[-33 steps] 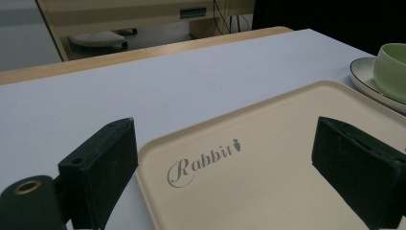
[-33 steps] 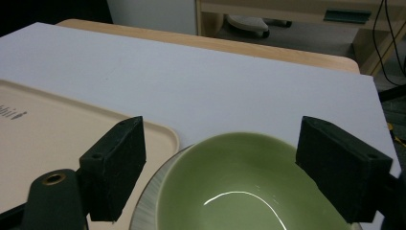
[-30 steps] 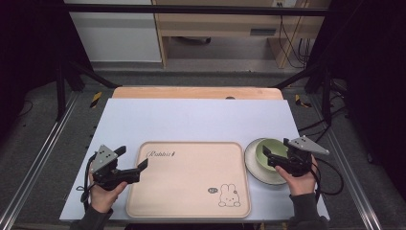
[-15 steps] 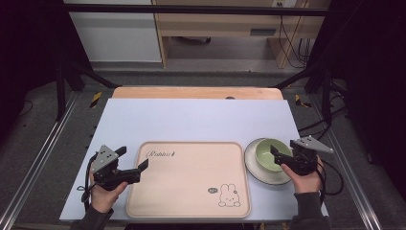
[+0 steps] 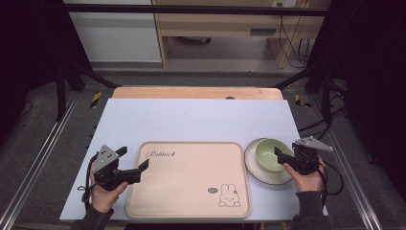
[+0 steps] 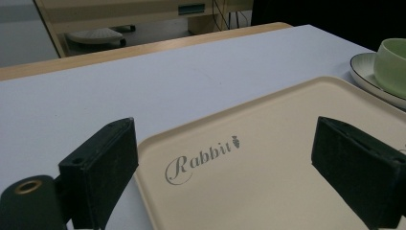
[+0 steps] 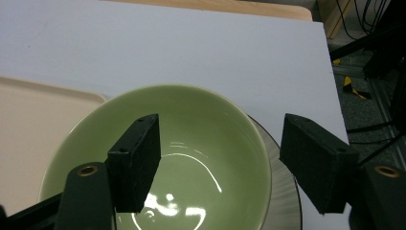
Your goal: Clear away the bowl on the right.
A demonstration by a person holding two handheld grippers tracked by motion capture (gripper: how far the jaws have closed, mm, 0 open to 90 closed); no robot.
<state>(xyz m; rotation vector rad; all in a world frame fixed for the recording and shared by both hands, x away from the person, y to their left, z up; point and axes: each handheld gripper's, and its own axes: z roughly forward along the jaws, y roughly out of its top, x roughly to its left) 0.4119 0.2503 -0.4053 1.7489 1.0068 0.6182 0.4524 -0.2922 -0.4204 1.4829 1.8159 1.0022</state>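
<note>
Table [image 5: 191,120]: bowl [image 7: 191,143] rim between right claw [image 7: 225,163] jaws.

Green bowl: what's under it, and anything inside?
The green bowl sits on a white plate with a dark rim; the plate's centre is covered. Inside, only glaze reflections show, with one jaw of the right gripper over its hollow.

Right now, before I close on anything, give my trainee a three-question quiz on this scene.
1. True or false: the green bowl sits on a white plate.
2. How do the right gripper's jaws stand at the bowl's rim: A) one inside, one outside; B) both outside; C) both inside?
3. What animal is drawn on the beige tray?

Key: 1 true. 2 A: they straddle the near rim, have just been closing, and are not yet pressing. 3 A rabbit.
</note>
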